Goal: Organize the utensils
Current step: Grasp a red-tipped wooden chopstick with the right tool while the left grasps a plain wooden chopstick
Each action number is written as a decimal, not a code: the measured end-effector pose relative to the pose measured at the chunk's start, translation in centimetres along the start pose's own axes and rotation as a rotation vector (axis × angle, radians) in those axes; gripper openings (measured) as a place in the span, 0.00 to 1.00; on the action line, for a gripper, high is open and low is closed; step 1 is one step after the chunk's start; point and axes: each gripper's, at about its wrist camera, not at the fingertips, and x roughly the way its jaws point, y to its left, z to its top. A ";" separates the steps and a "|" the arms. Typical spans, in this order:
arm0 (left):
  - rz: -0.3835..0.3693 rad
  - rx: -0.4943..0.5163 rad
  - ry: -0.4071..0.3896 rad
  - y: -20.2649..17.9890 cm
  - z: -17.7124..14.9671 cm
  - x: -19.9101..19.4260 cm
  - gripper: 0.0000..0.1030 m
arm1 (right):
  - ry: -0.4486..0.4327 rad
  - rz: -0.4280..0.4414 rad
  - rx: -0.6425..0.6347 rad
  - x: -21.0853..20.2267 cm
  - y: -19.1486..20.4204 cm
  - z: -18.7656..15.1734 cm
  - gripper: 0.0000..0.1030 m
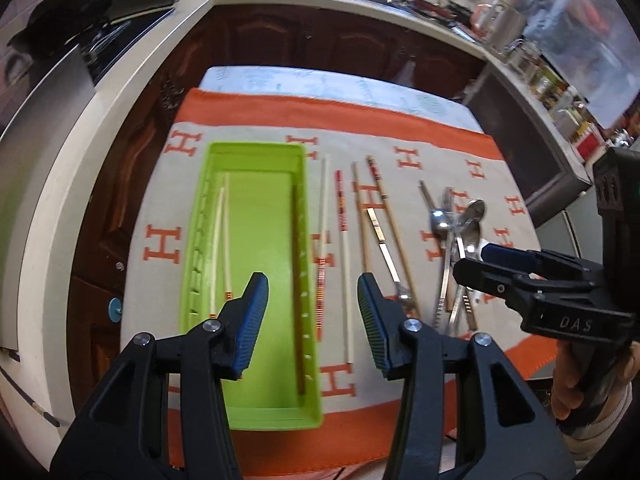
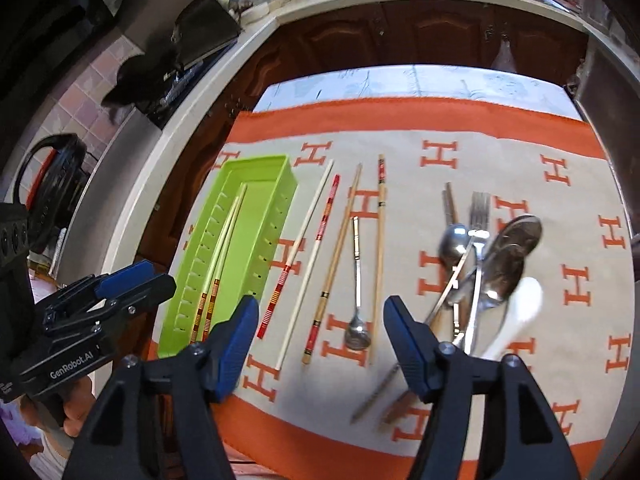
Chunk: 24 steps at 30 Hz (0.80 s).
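We hold our left claw [image 1: 312, 316] wide open and empty above the near end of the green tray [image 1: 200, 280]; its left finger hangs over the tray floor and its right finger over the cloth [image 1: 500, 184] just right of the tray. Inside the tray 2 pale chopsticks [image 1: 222, 240] lie lengthwise along the left wall, and a dark stick [image 1: 298, 280] lies along the right wall.

Our right claw [image 2: 320, 332] is also spread wide with nothing between its fingers. It hovers above the near ends of the loose chopsticks [image 2: 316, 240] that lie side by side on the cloth, between the tray and the pile of spoons and forks [image 2: 484, 264]. A small long-handled spoon [image 2: 357, 280] lies among those chopsticks, its bowl just ahead of the gap between the fingers. The spoon pile sits just right of the right finger.
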 end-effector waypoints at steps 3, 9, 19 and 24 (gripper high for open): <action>-0.015 0.023 -0.018 -1.4 -0.1 -0.7 0.43 | -0.024 0.006 0.008 -1.2 -0.9 -0.5 0.63; -0.049 0.026 0.001 -3.8 0.7 0.3 0.43 | -0.031 -0.016 0.011 -1.2 -1.8 -0.6 0.63; -0.055 -0.040 0.174 -5.2 2.8 10.0 0.37 | 0.053 -0.014 0.069 2.6 -4.4 1.5 0.38; -0.053 -0.062 0.261 -5.4 2.2 14.4 0.25 | 0.089 -0.008 0.099 4.7 -5.8 2.2 0.35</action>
